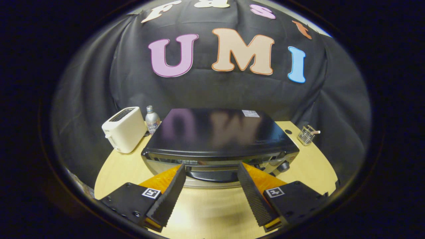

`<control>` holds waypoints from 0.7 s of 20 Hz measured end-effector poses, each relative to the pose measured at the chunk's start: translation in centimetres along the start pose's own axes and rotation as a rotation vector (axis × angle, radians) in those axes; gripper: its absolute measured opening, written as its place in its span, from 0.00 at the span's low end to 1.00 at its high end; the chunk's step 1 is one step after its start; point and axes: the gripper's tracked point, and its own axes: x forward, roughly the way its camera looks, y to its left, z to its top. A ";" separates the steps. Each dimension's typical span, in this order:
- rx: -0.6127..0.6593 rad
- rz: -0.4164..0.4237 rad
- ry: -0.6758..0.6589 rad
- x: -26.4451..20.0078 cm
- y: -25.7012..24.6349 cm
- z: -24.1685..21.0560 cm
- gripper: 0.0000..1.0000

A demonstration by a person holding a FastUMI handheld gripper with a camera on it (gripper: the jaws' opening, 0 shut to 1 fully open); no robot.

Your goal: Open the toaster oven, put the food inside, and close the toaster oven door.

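A black toaster oven (217,131) with a glossy top stands on the pale wooden table (212,209), just ahead of the fingers. Its glass door with a dark handle (212,175) faces me and looks shut or nearly so. Its knobs (283,167) sit at the right of the front. My gripper (211,170) is open, fingers spread wide, tips close to the door handle with nothing between them. I see the oven from above its front edge.
A white slot toaster (124,128) stands left of the oven, with a small metal bottle (152,120) beside it. A small wire basket (306,135) sits on the table to the oven's right. Black cloth walls the booth behind.
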 end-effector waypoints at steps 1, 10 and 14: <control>0.002 0.001 -0.004 0.3 0.0 0.2 0.99; -0.048 -0.004 -0.096 0.0 -1.3 4.5 0.98; -0.052 0.017 -0.190 -1.6 -2.2 8.8 0.98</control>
